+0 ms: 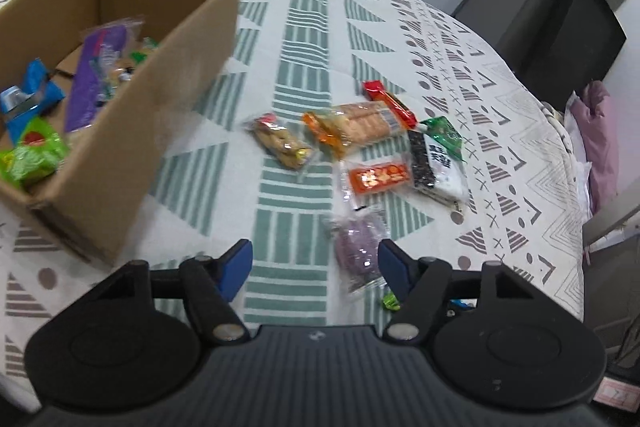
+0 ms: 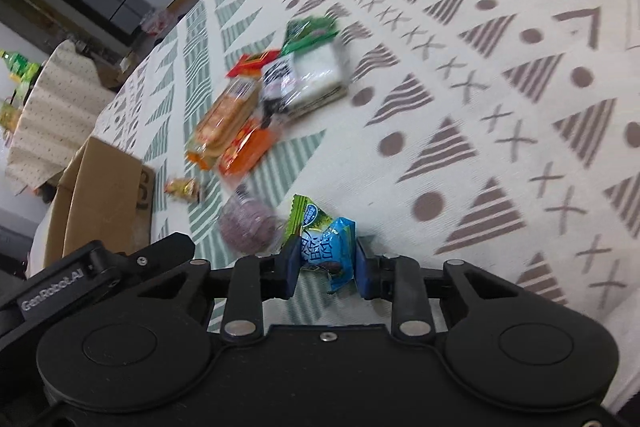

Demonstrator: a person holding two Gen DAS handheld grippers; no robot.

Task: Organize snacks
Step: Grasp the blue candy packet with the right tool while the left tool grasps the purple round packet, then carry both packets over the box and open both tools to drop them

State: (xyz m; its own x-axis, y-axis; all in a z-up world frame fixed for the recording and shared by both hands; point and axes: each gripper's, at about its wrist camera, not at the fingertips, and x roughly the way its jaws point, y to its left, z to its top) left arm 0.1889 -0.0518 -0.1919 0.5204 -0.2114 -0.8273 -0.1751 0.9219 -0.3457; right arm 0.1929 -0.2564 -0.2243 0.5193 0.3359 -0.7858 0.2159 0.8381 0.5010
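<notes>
A cardboard box (image 1: 168,131) holding several snack packs stands at the left; it also shows in the right wrist view (image 2: 108,199). Loose snacks lie on the patterned cloth: a biscuit pack (image 1: 356,125), an orange pack (image 1: 378,177), a purple pack (image 1: 358,251), a black-and-white pack (image 1: 438,163). My left gripper (image 1: 316,267) is open and empty, above the cloth beside the purple pack. My right gripper (image 2: 326,267) is shut on a blue candy (image 2: 330,247), with a green candy (image 2: 306,217) right beside it.
A small yellow snack (image 1: 280,141) lies between the box and the pile. A red bar (image 1: 390,103) lies behind the biscuit pack. The table edge runs along the right in the left wrist view, with a dark chair (image 1: 568,27) beyond it.
</notes>
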